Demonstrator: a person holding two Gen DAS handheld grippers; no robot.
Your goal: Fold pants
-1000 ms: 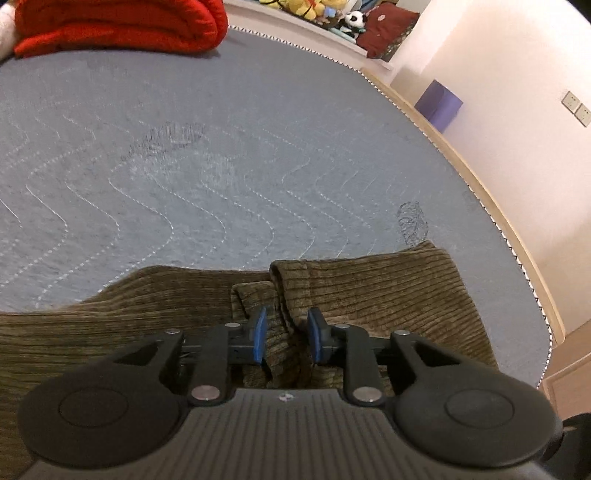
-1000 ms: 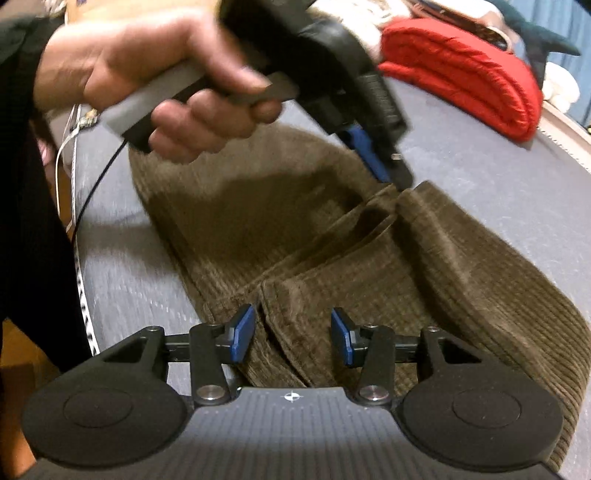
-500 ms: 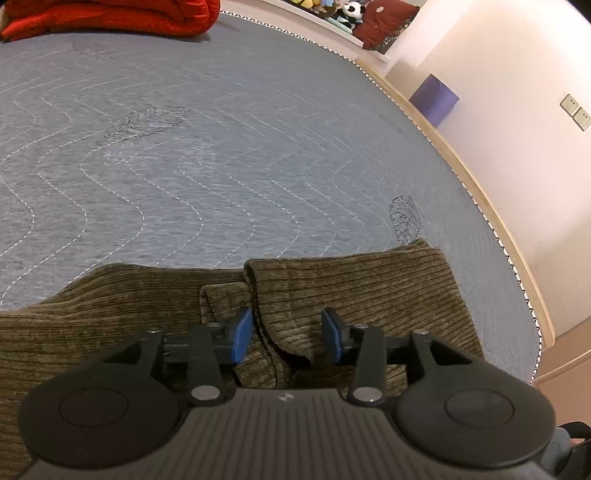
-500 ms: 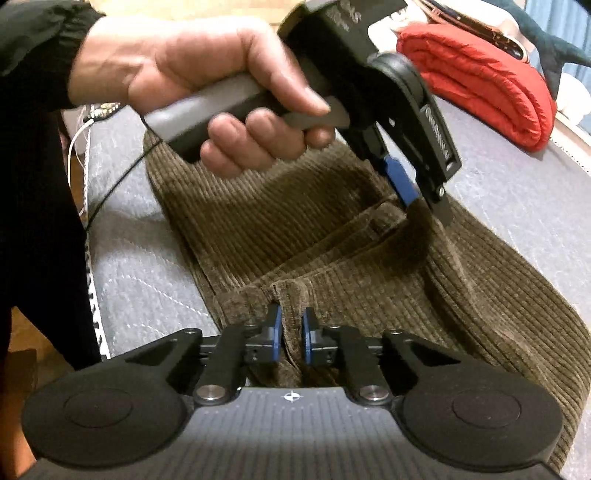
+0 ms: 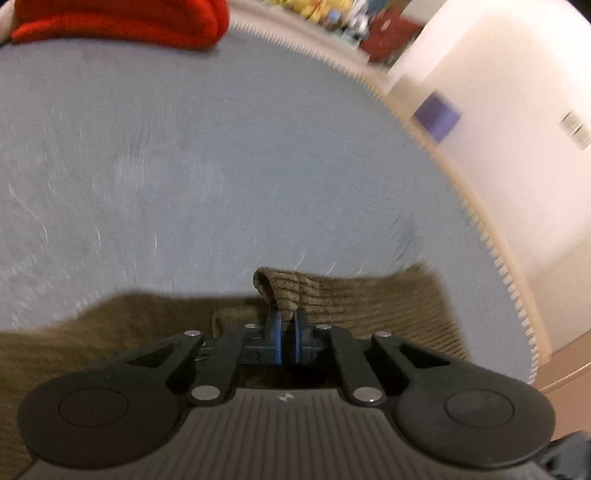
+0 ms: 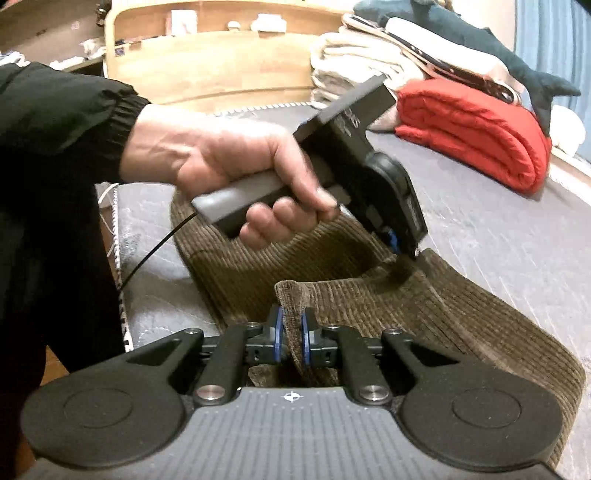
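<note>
Brown corduroy pants (image 6: 424,310) lie on a grey quilted bed cover (image 6: 498,236). My right gripper (image 6: 291,332) is shut on a raised fold of the pants' near edge. My left gripper (image 5: 286,332) is shut on another pinched ridge of the pants (image 5: 284,291) and lifts it. It also shows in the right wrist view (image 6: 400,245), held in the person's hand, its tips on the pants' far edge. The left wrist view is blurred by motion.
A folded red blanket (image 6: 476,133) lies at the far end of the bed, also in the left wrist view (image 5: 118,18). Folded white bedding (image 6: 354,62) and a plush shark (image 6: 480,40) sit behind it. The bed edge (image 5: 491,251) runs along the right, by a white wall.
Both grippers have closed on folds of the pants, the right one first. Both now lift the pinched cloth off the bed.
</note>
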